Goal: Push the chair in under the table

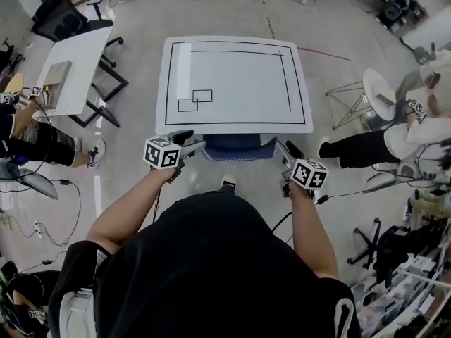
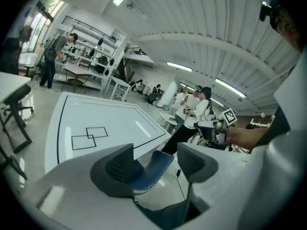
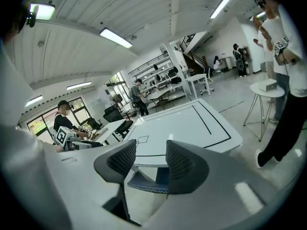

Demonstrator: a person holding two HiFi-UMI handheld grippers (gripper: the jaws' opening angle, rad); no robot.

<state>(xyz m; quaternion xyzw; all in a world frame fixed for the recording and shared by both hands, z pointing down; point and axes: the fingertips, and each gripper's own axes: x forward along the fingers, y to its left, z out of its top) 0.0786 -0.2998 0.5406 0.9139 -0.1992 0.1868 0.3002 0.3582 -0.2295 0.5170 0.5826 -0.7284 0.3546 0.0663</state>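
Nearest, the person's two forearms are being held forward, one gripper in each hand. The left gripper is sitting at the left end of the chair backrest and the right gripper at its right end. The head view is giving only their marker cubes and bodies. The two gripper views are showing what it cannot: both pairs of jaws are standing spread apart, clamping nothing, with the blue backrest edge showing in each gap. In the left gripper view that edge is lying close to the left pad; contact cannot be judged.

The one chair is sitting tucked beneath the near edge of the table, with only its blue backrest showing. The tabletop is carrying one large black outlined rectangle and two small overlapping squares.

Farther out, a second white table is standing to the left with a black office chair beyond it. A small round stand is standing to the right. One seated person is at the left, another at the right.
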